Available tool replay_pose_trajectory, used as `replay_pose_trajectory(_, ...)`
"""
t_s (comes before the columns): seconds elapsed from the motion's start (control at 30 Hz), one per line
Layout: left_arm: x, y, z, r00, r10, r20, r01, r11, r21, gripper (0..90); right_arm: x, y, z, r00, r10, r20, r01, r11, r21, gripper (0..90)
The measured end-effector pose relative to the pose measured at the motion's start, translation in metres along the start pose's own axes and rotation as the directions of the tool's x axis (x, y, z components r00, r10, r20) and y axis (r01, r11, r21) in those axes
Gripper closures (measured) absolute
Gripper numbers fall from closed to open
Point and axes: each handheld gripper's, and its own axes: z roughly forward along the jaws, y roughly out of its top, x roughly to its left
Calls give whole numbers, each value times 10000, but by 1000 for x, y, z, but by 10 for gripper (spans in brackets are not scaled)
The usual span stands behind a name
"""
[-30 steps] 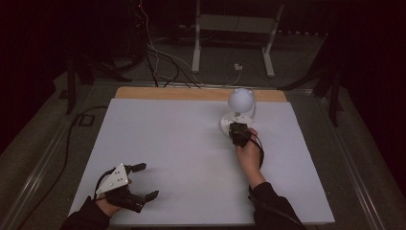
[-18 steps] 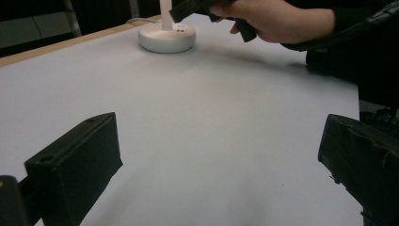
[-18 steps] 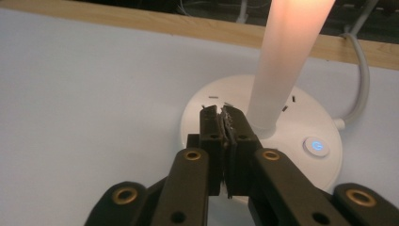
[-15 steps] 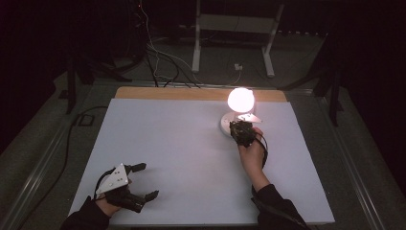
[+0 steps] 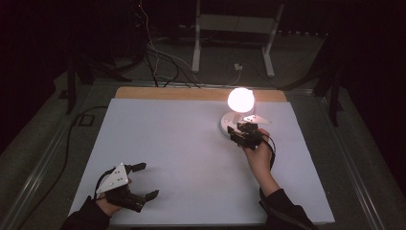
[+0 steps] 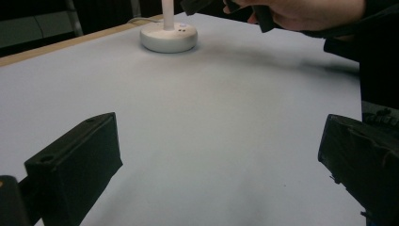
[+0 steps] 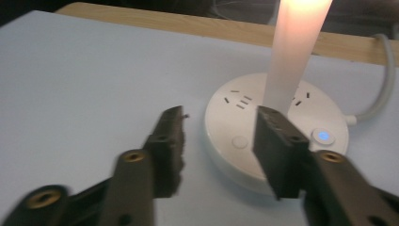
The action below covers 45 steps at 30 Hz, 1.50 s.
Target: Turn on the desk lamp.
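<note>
White light now pours from the round frosted globe lamp, dark 1 second ago and lit since half a second ago, so the switching-on looks done. Its white round plastic base stands at the table's far right. The right gripper hovers over it, jaws apart, holding nothing. The left gripper rests wide open, empty.

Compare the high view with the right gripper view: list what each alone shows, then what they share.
High view alone: the lit globe, the left gripper open at the table's near-left corner, and both forearms. Right gripper view alone: the base's slots, round button and blue light, plus its white cable. Shared: the lamp's base and stem, the white table, its wooden far edge, and the open right gripper.
</note>
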Motion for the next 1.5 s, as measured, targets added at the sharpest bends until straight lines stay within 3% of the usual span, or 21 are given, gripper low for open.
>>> replay_pose_trajectory(0.23, 2, 0, 2, 9999, -121, -48, 120, 9999, -56, 3, -3, -3, -10, 9984, -87, -551, 104, 9995, 296, 327)
replay_pose_trajectory(0.33, 3, 0, 3, 9999, -129, -66, 129, 9999, -31, 3, -3, -4, -14, 9955, -260, -910, 282, 9993, 232, 216)
replay_pose_trajectory(0.37, 3, 0, 3, 9999, -107, -88, 107, 9999, -14, 3, -4, -5, -15, 9917, -335, -1238, 376, 9988, 308, 135)
replay_pose_trajectory(0.5, 3, 0, 3, 9999, -120, -105, 120, 9999, 38, 3, -6, -4, -20, 9765, -501, -2098, 680, 9946, 789, 36)
replay_pose_trajectory(0.53, 3, 0, 3, 9999, -120, -125, 120, 9999, 39, 3, -7, -3, -21, 9692, -520, -2409, 745, 9936, 852, 1)
replay_pose_trajectory(0.63, 3, 0, 2, 9998, -126, -136, 126, 9999, -1, 3, -8, -3, -26, 9586, -701, -2758, 913, 9937, 650, 0)
replay_pose_trajectory(0.8, 1, -1, -1, 9999, -77, -131, 76, 10000, -47, 3, -5, -7, -36, 9494, -1373, -2826, 1379, 9903, -179, 0)
replay_pose_trajectory(1.03, 2, -1, -1, 9999, -108, -95, 107, 9999, -35, 3, -1, -12, -51, 9334, -1604, -3211, 1622, 9865, -213, 0)
replay_pose_trajectory(1.17, 1, -1, -1, 9999, -51, -94, 51, 10000, 20, 3, -1, -19, -61, 9285, -1779, -3260, 1784, 9835, -285, 0)
replay_pose_trajectory(1.23, 1, -1, -1, 9999, -66, -86, 66, 10000, 14, 3, -4, -23, -66, 9341, -1883, -3034, 1889, 9816, -277, 0)
replay_pose_trajectory(1.5, 1, -1, -1, 9999, -94, -65, 94, 10000, 12, 3, -20, -44, -87, 9328, -1852, -3091, 1885, 9819, -195, 1)
